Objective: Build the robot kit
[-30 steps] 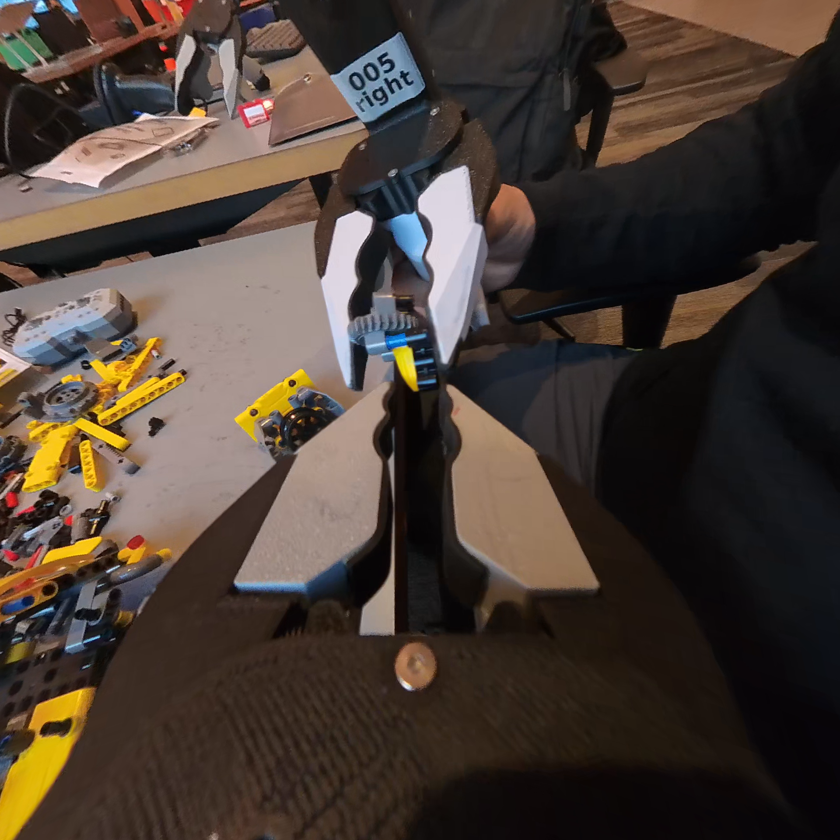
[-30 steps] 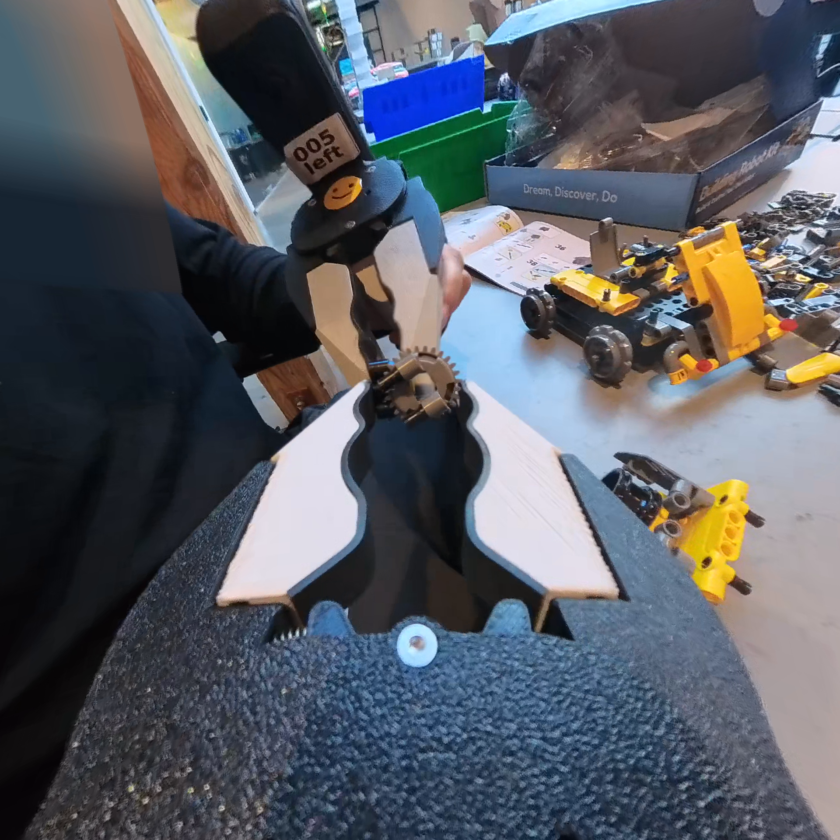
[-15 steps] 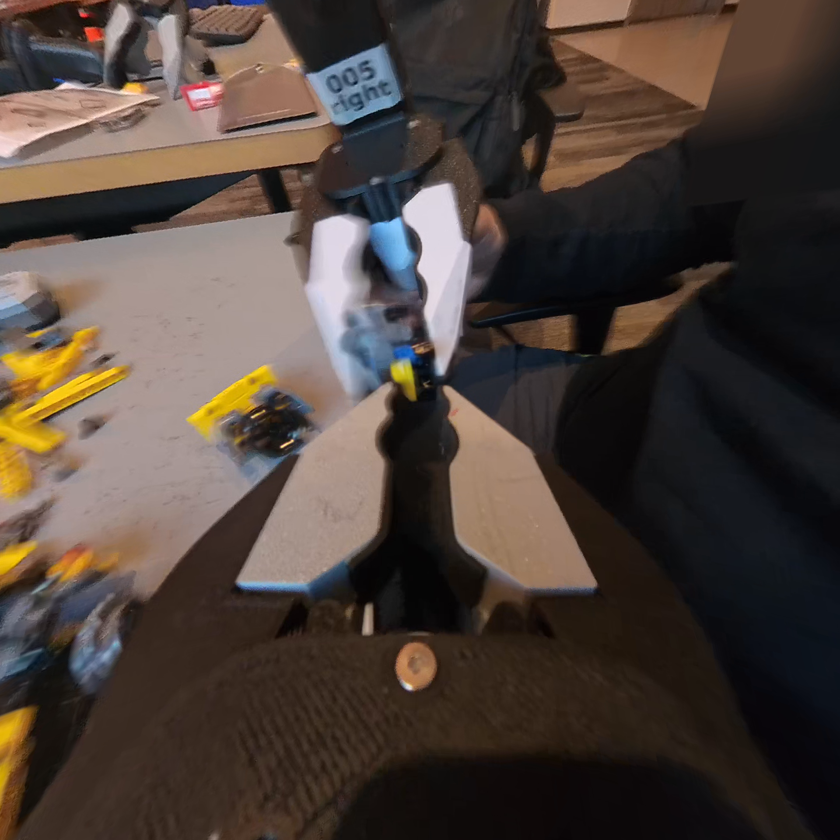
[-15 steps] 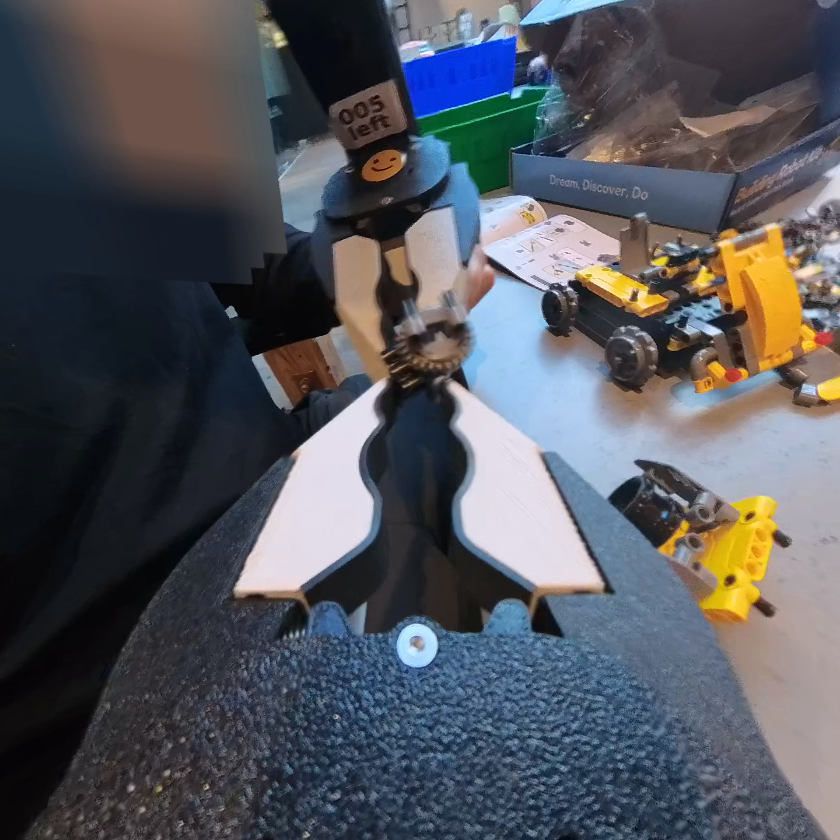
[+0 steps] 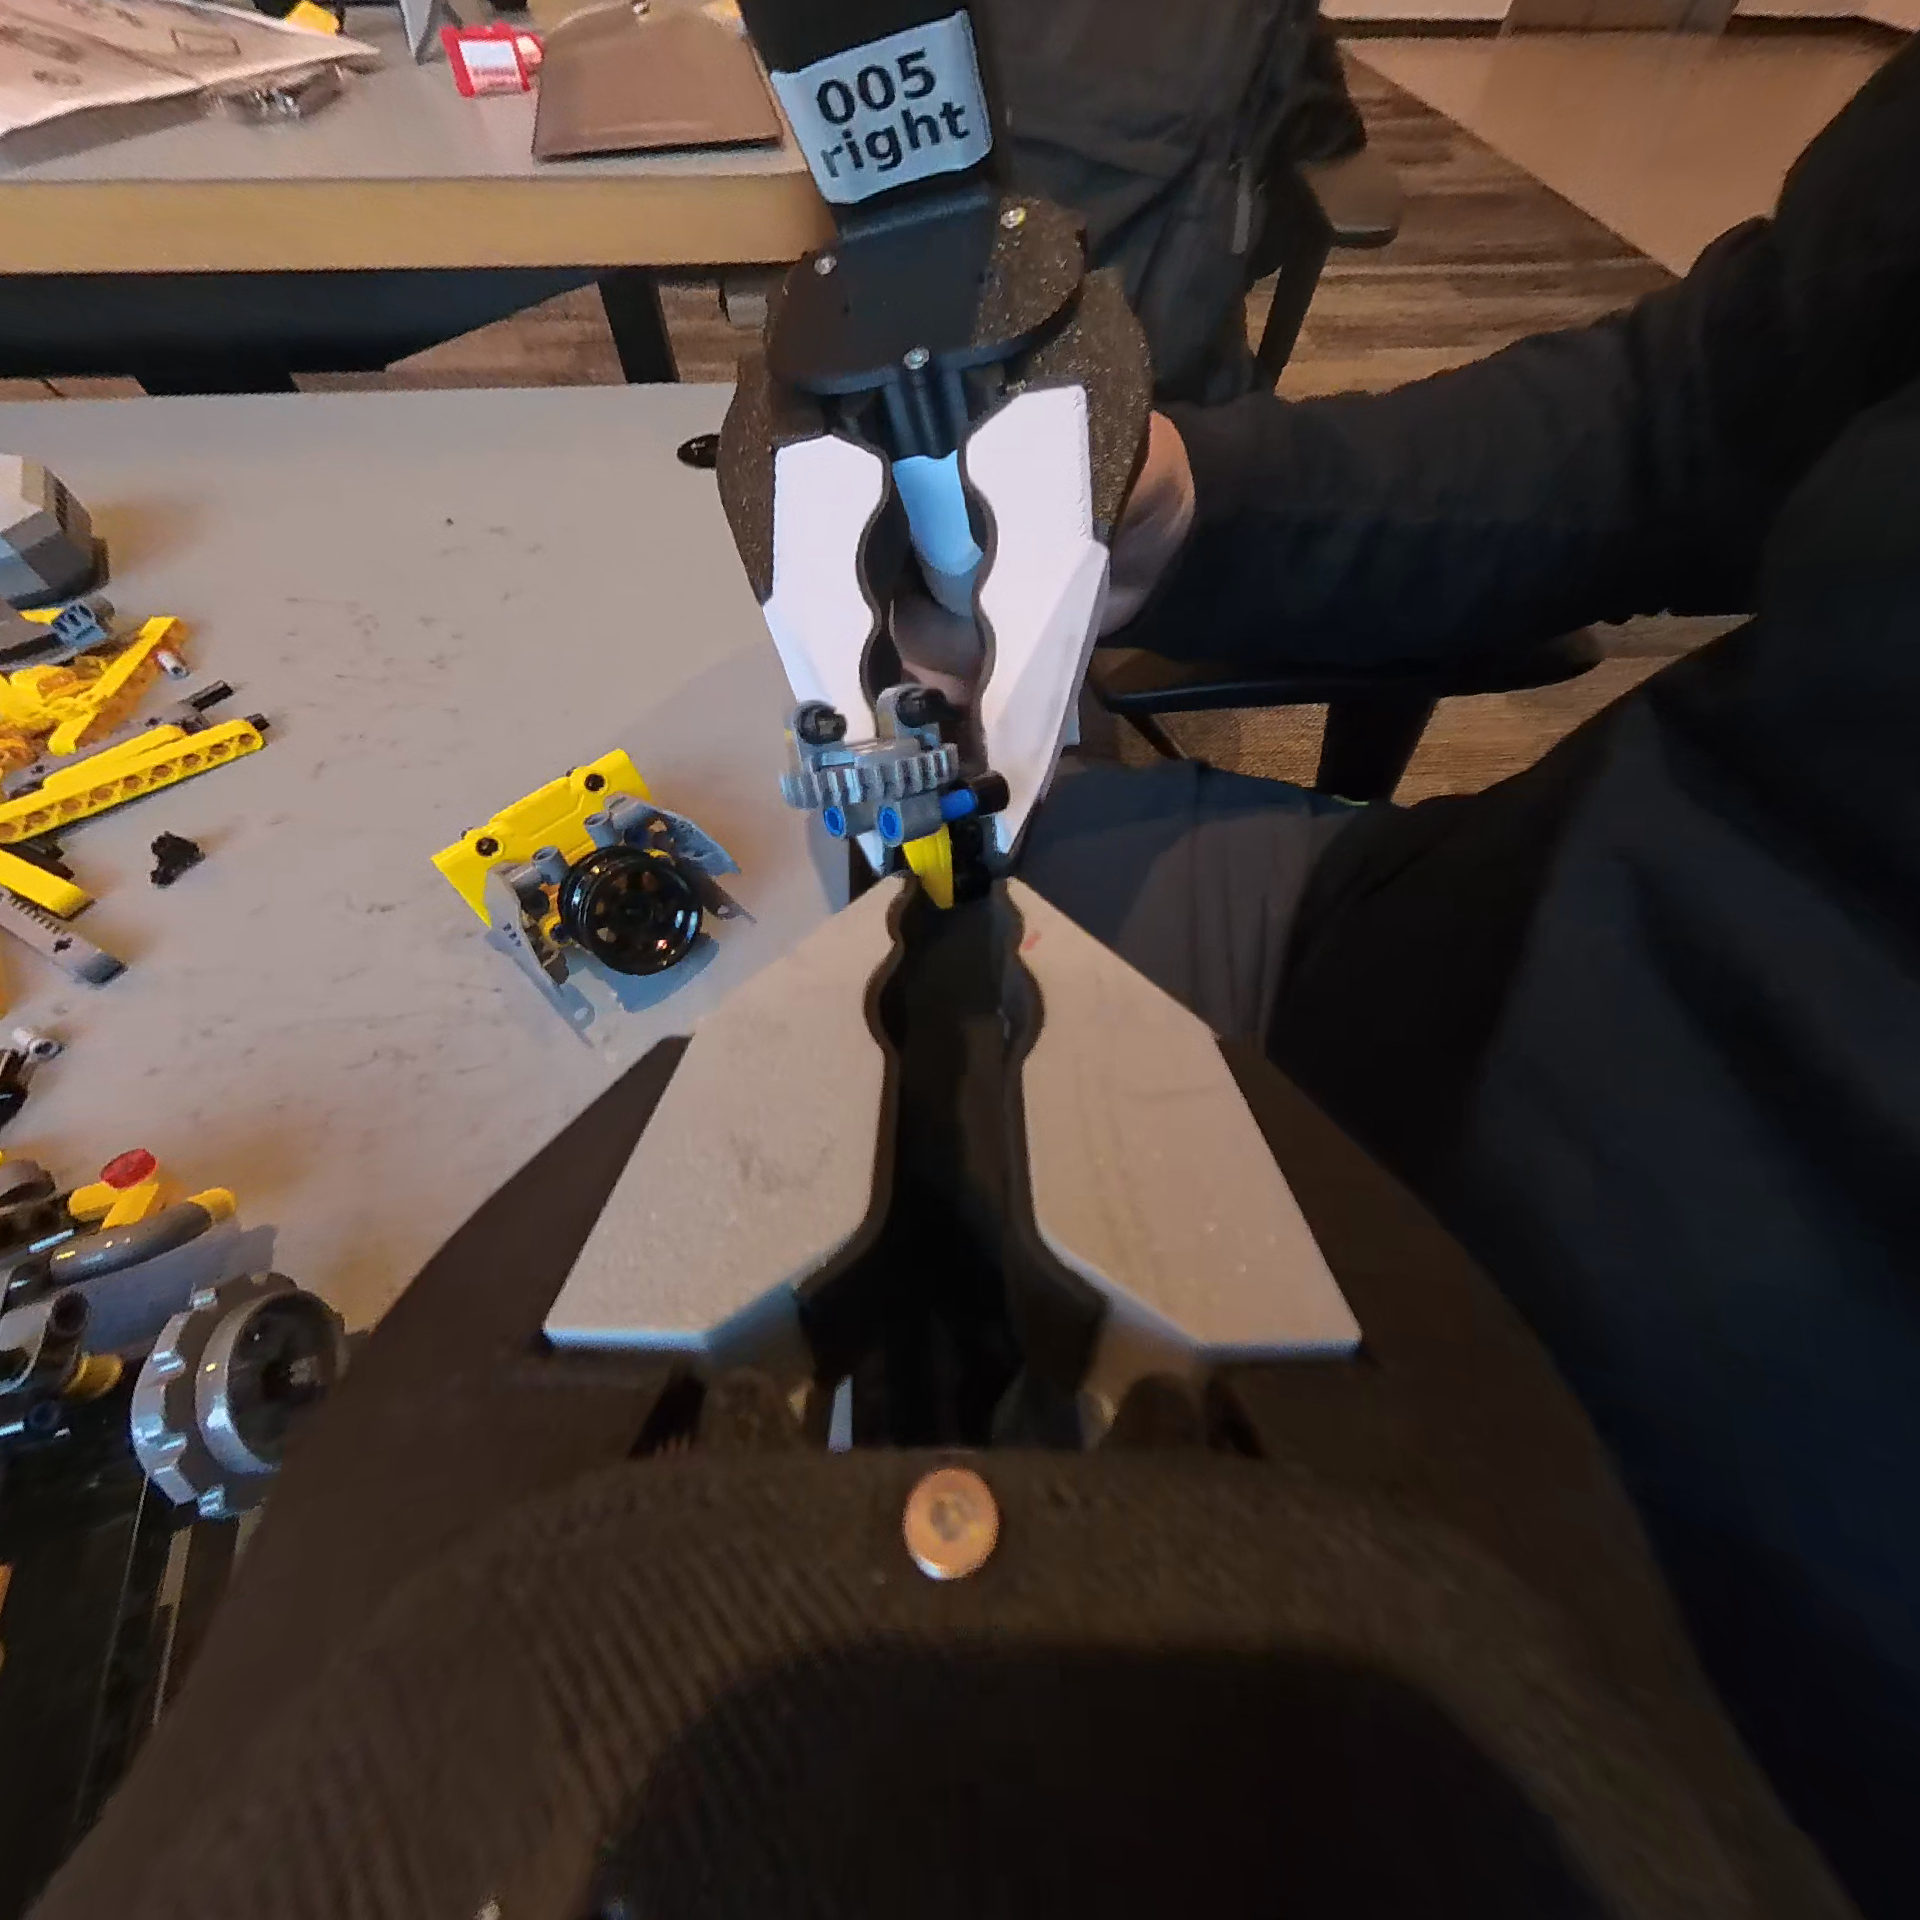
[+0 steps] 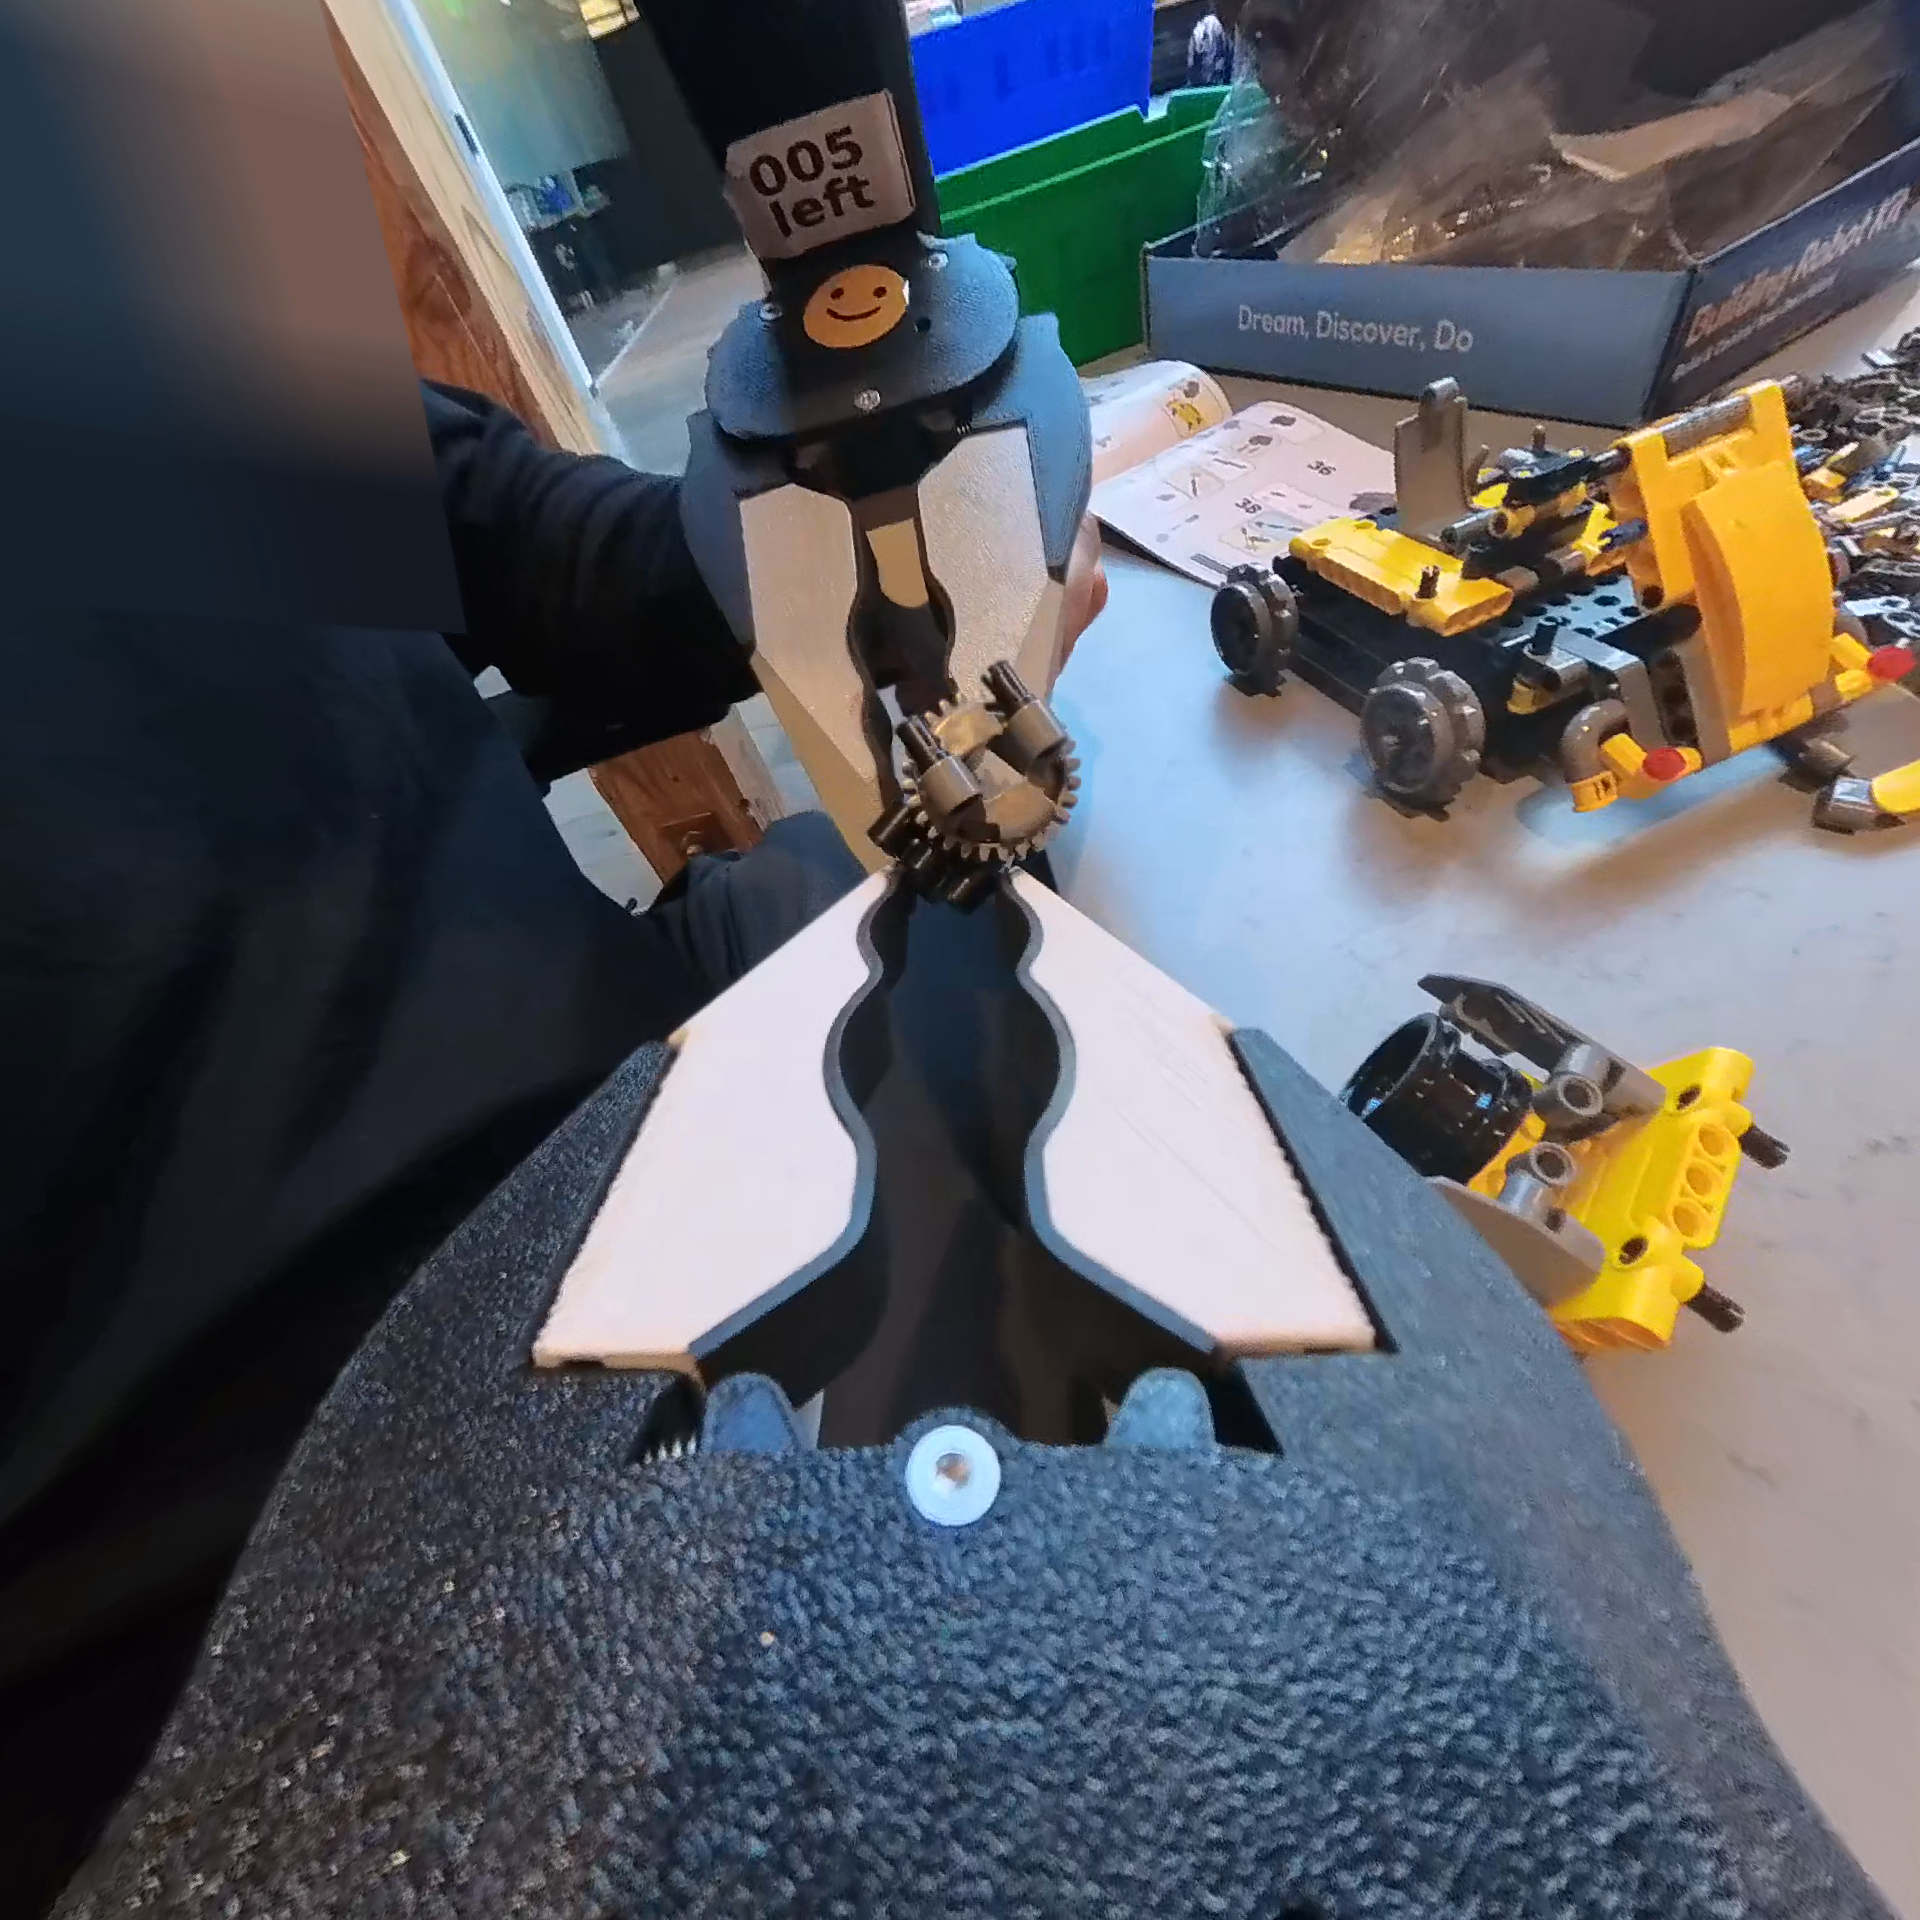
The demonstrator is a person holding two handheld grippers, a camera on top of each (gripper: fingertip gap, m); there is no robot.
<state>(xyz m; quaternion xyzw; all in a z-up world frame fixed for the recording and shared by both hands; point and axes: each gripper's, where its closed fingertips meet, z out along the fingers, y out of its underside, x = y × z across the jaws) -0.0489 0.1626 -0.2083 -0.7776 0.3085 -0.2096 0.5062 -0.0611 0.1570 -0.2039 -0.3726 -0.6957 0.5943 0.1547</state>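
Observation:
A small grey gear assembly (image 5: 878, 790) with blue pins and a yellow and black piece at its lower end hangs in the air beyond the table's edge, over a person's lap. My left gripper (image 5: 951, 891) is shut on that yellow and black end. My right gripper (image 5: 940, 847) faces it from above, and its white fingers close on the same assembly. In the right wrist view the right gripper (image 6: 951, 881) pinches the dark toothed end of the gear assembly (image 6: 982, 790). The left gripper (image 6: 956, 769) holds the assembly from the far side.
On the grey table (image 5: 416, 571) lie a yellow wheel sub-assembly (image 5: 592, 883), also seen in the right wrist view (image 6: 1558, 1174), and loose yellow beams (image 5: 104, 748). A yellow and black vehicle model (image 6: 1558, 644), a booklet (image 6: 1247, 478) and an open box (image 6: 1455, 312) stand farther off. My left and right fingertips are right by each other.
My right gripper's fingers have narrowed onto the gear assembly. The assembly has turned between the two grippers, and both have shifted a little relative to the table.

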